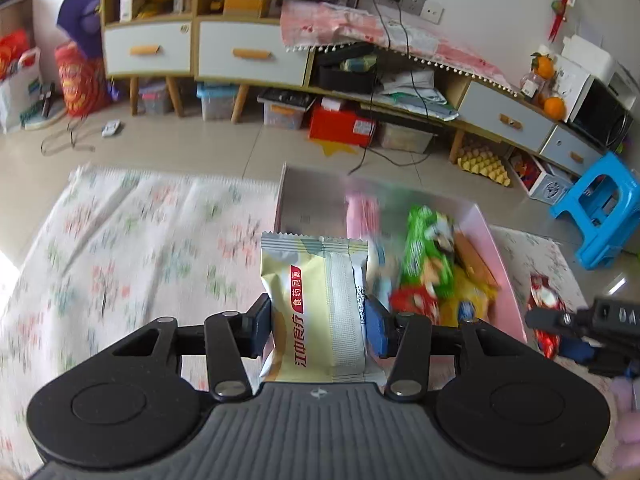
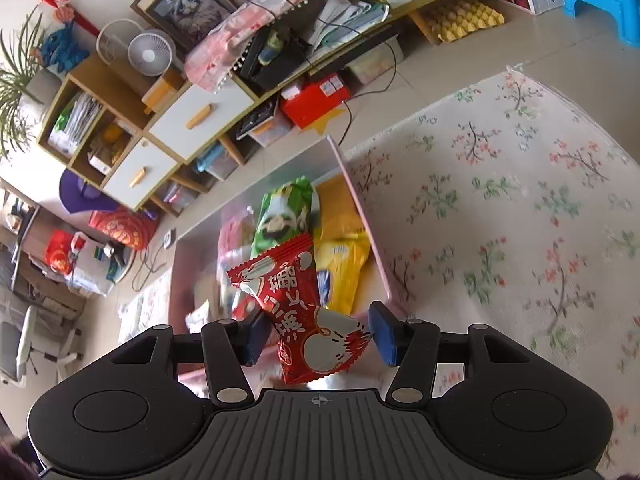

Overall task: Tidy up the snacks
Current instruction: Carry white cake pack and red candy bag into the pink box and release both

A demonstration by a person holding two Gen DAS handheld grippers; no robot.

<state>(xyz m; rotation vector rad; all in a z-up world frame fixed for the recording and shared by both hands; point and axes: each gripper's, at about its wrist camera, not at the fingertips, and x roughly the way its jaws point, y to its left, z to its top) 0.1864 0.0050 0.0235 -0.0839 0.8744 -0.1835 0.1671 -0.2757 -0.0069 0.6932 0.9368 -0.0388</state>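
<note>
My left gripper (image 1: 318, 326) is shut on a pale yellow snack packet (image 1: 316, 304) with red lettering, held upright above the floral cloth. Ahead and to its right lies a pink box (image 1: 502, 264) holding a green packet (image 1: 426, 256), a yellow packet (image 1: 472, 300) and red ones. My right gripper (image 2: 318, 334) is shut on a red and white snack packet (image 2: 304, 308), held over the near end of the same pink box (image 2: 362, 204), where the green packet (image 2: 282, 212) and yellow packet (image 2: 344, 264) lie. In the left wrist view the right gripper (image 1: 576, 330) shows at the right edge with its red packet (image 1: 546, 304).
A floral cloth (image 1: 132, 248) covers the surface around the box. Beyond it is tiled floor (image 1: 180, 148), a low cabinet with white drawers (image 1: 240, 52), a red box (image 1: 342, 124), cables and a blue stool (image 1: 600, 208).
</note>
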